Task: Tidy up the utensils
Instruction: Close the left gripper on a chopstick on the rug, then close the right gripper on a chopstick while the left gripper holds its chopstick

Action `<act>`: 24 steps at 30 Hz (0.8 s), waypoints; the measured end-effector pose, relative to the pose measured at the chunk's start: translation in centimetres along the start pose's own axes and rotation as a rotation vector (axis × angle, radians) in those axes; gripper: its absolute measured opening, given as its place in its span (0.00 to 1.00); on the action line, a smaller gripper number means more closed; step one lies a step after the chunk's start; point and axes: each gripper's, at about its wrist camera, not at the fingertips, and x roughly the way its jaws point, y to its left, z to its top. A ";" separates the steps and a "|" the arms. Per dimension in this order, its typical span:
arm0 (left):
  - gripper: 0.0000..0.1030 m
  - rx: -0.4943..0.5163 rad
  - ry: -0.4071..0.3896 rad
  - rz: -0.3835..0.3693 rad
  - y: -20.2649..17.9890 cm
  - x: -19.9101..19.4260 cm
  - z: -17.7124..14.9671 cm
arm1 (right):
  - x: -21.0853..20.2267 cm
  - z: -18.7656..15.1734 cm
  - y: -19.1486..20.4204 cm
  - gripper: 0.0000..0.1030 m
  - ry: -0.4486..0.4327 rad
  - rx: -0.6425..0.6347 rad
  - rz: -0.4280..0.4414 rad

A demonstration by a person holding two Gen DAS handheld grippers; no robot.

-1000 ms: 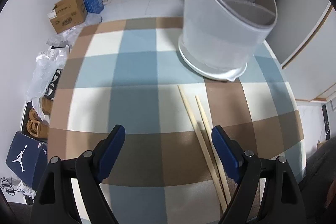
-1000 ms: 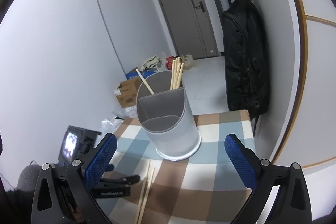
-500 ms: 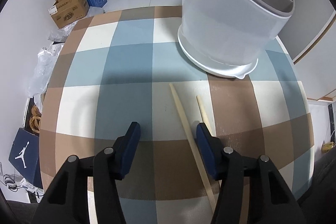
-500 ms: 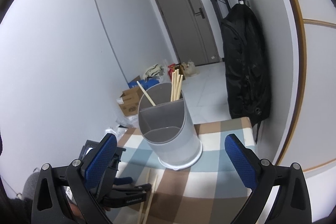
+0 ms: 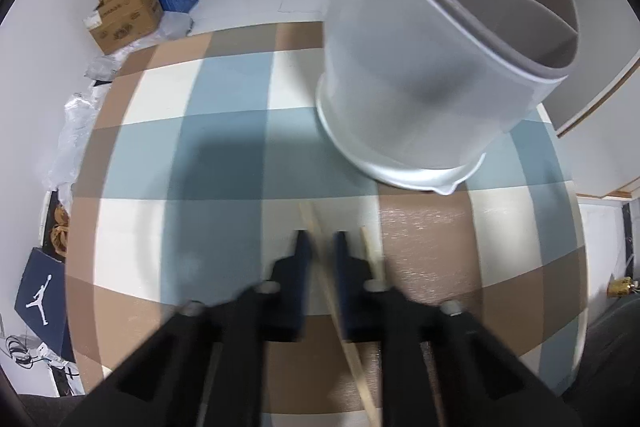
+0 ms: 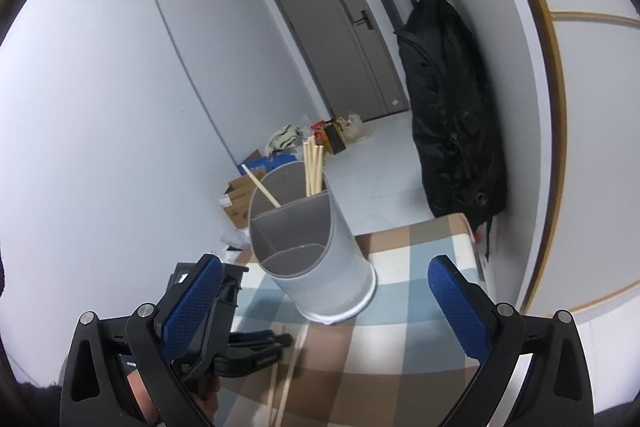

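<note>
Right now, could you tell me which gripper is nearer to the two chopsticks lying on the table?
Left. The left gripper is down at the chopsticks, shut on one of them. The right gripper hangs open above the table, back from them.

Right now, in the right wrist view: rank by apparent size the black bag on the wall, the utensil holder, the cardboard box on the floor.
1. black bag, largest in frame.
2. utensil holder, clearly smaller, though it stands nearer the camera than the bag.
3. cardboard box, smallest; it is farther off and partly hidden behind the holder, so its true size is unsure.
</note>
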 end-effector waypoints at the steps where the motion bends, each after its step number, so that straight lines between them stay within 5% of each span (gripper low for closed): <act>1: 0.02 -0.003 0.004 -0.003 0.1 0.0 0.2 | 0.0 0.0 -0.1 1.00 0.004 0.004 -0.007; 7: 0.02 -0.036 -0.024 -0.061 0.6 -0.5 0.7 | 0.5 -0.5 -0.2 1.00 0.035 0.004 -0.027; 16: 0.02 -0.062 -0.217 -0.114 1.4 -6.1 -0.2 | 2.4 -1.7 -0.1 1.00 0.127 0.007 -0.007; 24: 0.02 -0.073 -0.355 -0.157 3.4 -7.7 -0.1 | 4.5 -3.7 0.8 0.79 0.251 0.001 0.012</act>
